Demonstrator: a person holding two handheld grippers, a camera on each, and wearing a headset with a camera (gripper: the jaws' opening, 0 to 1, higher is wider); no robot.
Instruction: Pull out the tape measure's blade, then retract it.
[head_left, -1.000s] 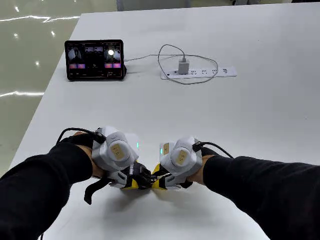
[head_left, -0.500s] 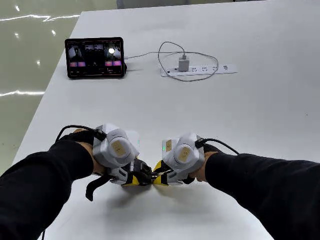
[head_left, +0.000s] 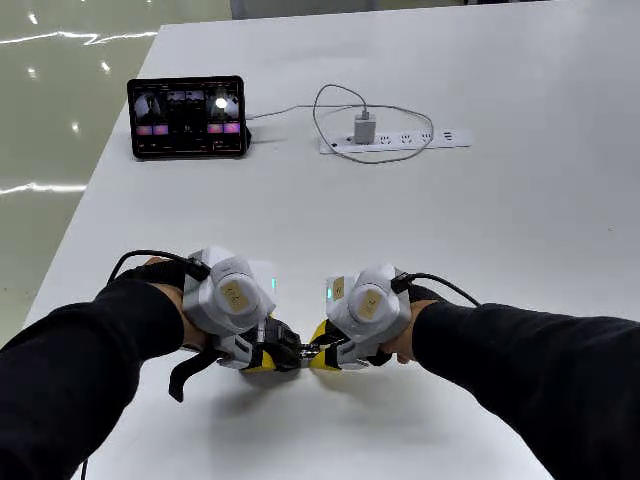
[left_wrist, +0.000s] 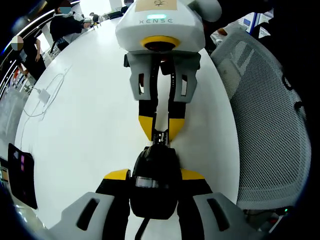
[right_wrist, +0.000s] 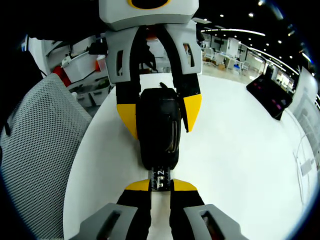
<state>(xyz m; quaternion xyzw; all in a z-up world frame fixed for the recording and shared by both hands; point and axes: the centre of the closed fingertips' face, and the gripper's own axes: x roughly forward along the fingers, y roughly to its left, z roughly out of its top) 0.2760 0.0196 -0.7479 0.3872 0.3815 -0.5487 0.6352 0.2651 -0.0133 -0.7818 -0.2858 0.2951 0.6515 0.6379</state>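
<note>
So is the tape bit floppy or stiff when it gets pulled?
Probably stiff for now: only a short blade stretch spans from the black case to the right gripper. The case looks chunky, so likely heavy for its size.

Colours: black plastic tape measure case (right_wrist: 159, 131), its pale metal blade (right_wrist: 160, 176) printed with black numerals. Both left claw (left_wrist: 155, 175) and right claw (right_wrist: 160, 186) have white-grey shells with black-and-yellow tips. Plain white desk (head_left: 420, 260), black flat tablet (head_left: 187, 117) showing pink tiles, grey mesh chair back (left_wrist: 260, 110).
</note>
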